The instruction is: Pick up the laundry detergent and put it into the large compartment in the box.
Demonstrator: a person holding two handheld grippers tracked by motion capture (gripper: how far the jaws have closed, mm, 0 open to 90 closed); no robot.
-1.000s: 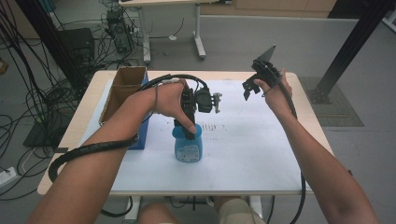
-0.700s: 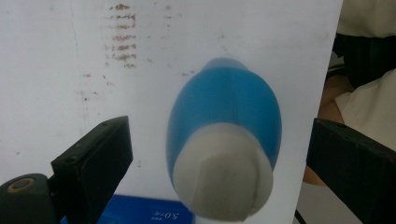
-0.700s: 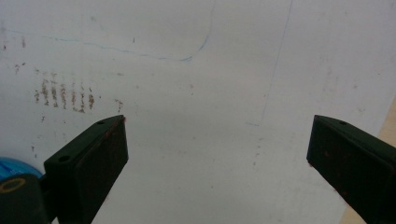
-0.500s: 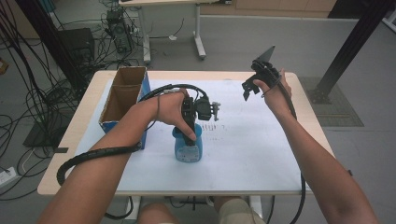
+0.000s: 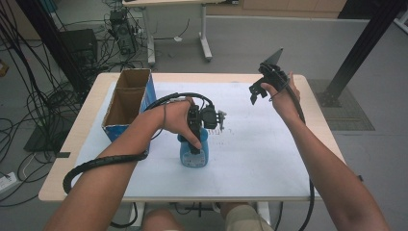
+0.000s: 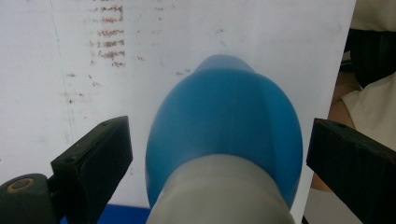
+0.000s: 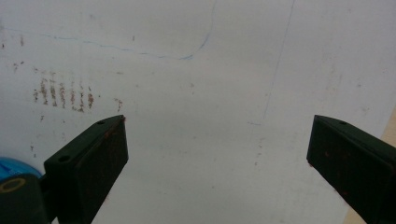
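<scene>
My left gripper (image 6: 217, 158) has come down over the blue bottle (image 5: 193, 153) standing mid-table on the white sheet (image 5: 250, 144), jaws spread either side, not yet touching, so I'd clamp next. Right gripper (image 5: 262, 86) stays raised, jaws apart, holding nothing.

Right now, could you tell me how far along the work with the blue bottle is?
Early. Done: the left tool is placed around the blue bottle, jaws open on both sides. In hand: closing on it. Left: grasping and moving it; the right tool hangs open above the table.
</scene>
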